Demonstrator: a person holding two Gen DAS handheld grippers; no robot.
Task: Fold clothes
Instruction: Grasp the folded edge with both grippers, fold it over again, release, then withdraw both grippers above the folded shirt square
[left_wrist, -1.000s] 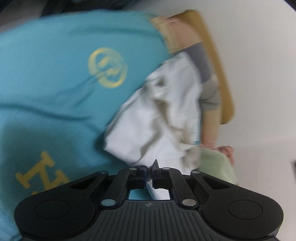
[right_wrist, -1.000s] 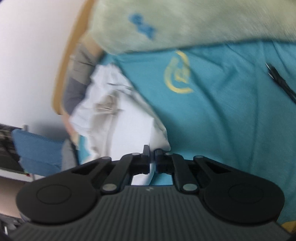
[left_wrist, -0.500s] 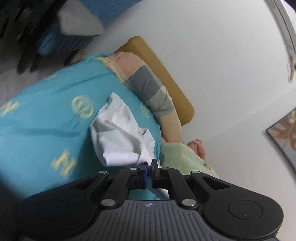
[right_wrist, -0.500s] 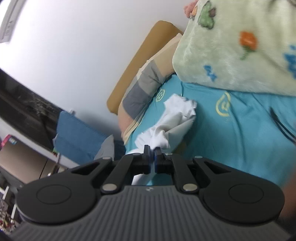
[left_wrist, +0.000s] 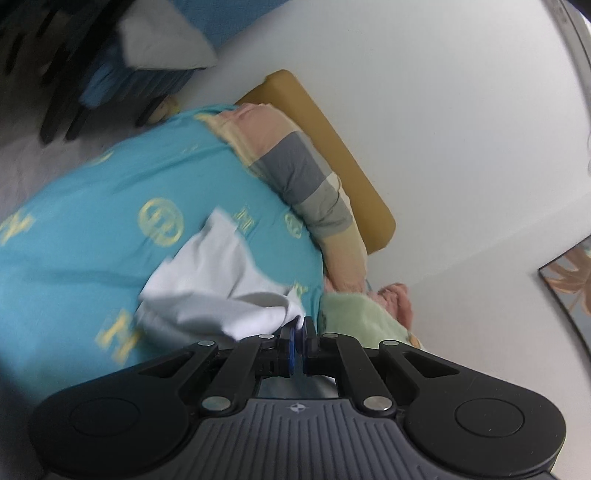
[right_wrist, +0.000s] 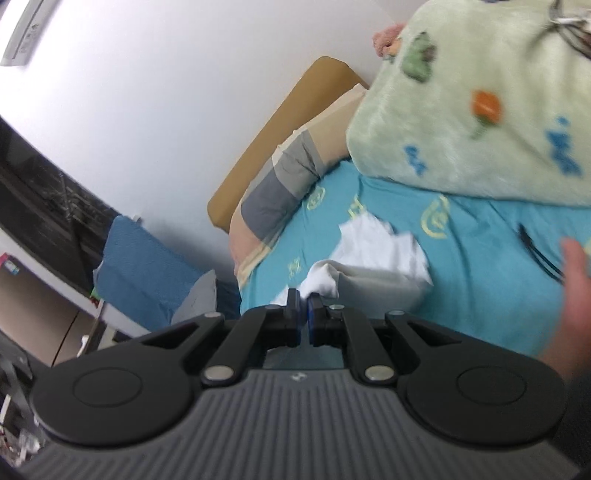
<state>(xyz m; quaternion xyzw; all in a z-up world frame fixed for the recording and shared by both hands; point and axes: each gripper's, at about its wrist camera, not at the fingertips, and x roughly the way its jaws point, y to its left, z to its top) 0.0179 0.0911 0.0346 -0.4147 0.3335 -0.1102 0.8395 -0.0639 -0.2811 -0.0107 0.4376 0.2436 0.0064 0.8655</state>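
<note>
One white shirt (left_wrist: 218, 295) hangs over the bed (left_wrist: 81, 266), each tool, left (left_wrist: 296, 341) and right (right_wrist: 303, 314), clenched on it. Only the right view shows a hand (right_wrist: 569, 291) at 3 o'clock.

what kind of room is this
Most likely a bedroom: a bed with a teal patterned sheet, a striped pillow against a tan headboard, and a green fleece blanket.
</note>
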